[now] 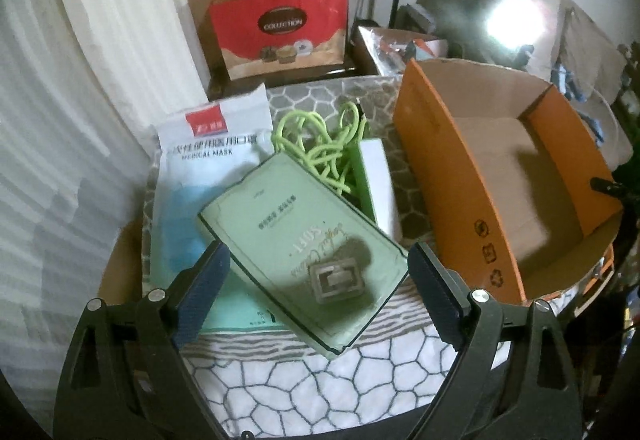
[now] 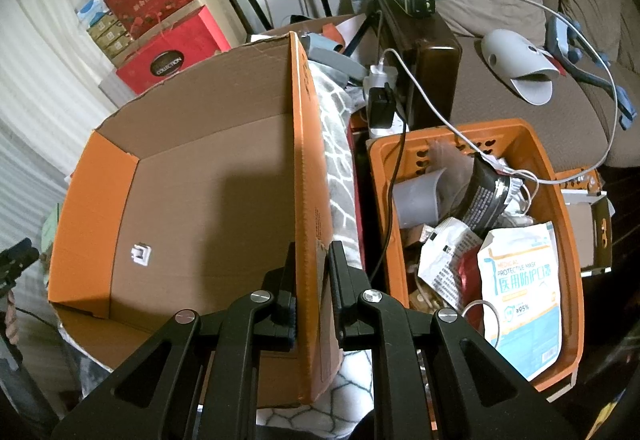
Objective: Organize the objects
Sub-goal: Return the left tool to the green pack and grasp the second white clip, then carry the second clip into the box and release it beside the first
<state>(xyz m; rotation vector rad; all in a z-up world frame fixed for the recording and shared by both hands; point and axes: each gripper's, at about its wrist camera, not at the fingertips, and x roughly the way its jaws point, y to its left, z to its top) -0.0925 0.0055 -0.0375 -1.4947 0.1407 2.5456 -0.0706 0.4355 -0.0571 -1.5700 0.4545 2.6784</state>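
In the left wrist view a pale green flat pack lies tilted on a pile, with a small grey square clip on top of it. My left gripper stands wide open around the pack's near end, its pads clear of it. Beneath and behind lie a medical mask pack, a lime green cord and a white and green box. My right gripper is shut on the side wall of the orange cardboard box, which holds only a small white piece.
A patterned grey and white cloth covers the surface under the pile. Right of the cardboard box stands an orange plastic basket with mask packs, wrappers and cables. Red gift bags are stacked behind. A brown sofa lies at the back right.
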